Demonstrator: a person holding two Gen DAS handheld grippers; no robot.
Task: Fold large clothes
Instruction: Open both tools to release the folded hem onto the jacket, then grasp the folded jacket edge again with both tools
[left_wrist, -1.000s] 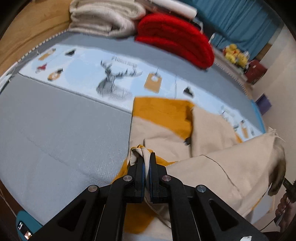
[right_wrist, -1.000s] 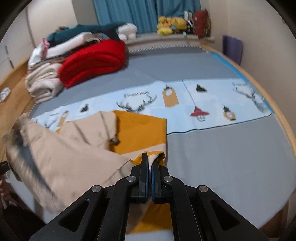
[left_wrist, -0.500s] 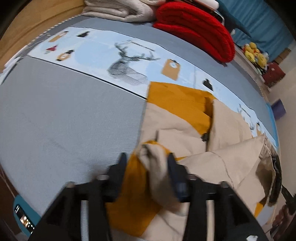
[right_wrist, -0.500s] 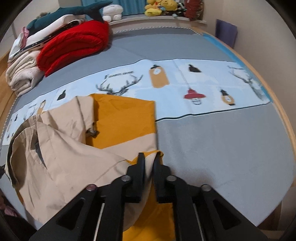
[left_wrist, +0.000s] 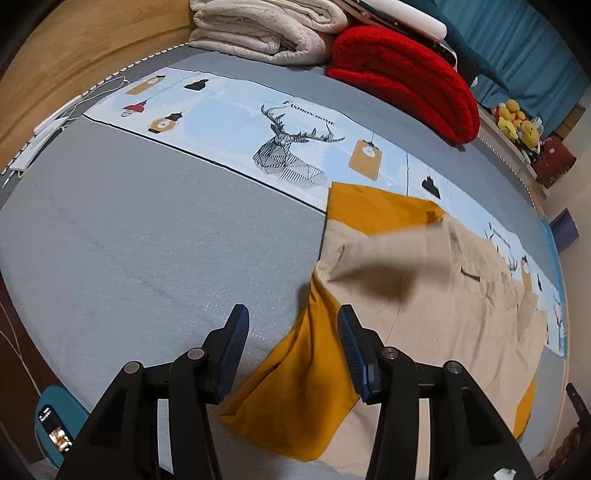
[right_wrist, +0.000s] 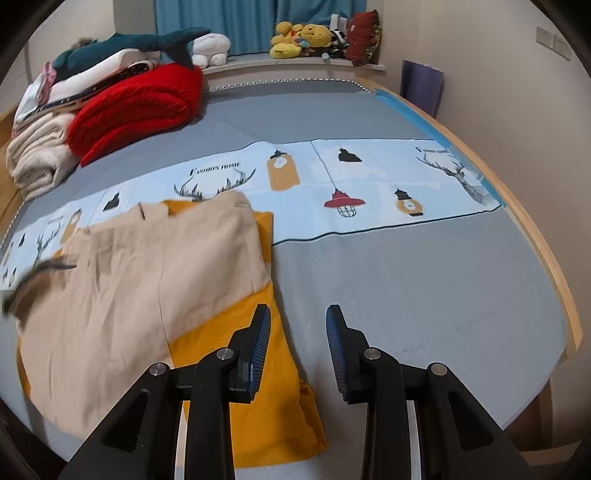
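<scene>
Bed (left_wrist: 129, 240): red blanket (left_wrist: 406, 77) beyond garment (left_wrist: 424, 288)

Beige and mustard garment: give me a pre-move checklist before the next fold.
1. Left tongs open, holding nothing: ok.
2. Right tongs open, holding nothing: ok.
3. Garment resting on the bed: ok.
4. Beige layer settled: cannot tell, it is blurred in the left view.
5. Edges aligned: not ok, the mustard layer sticks out beyond the beige.
6. Red blanket apart from the garment: ok.
</scene>
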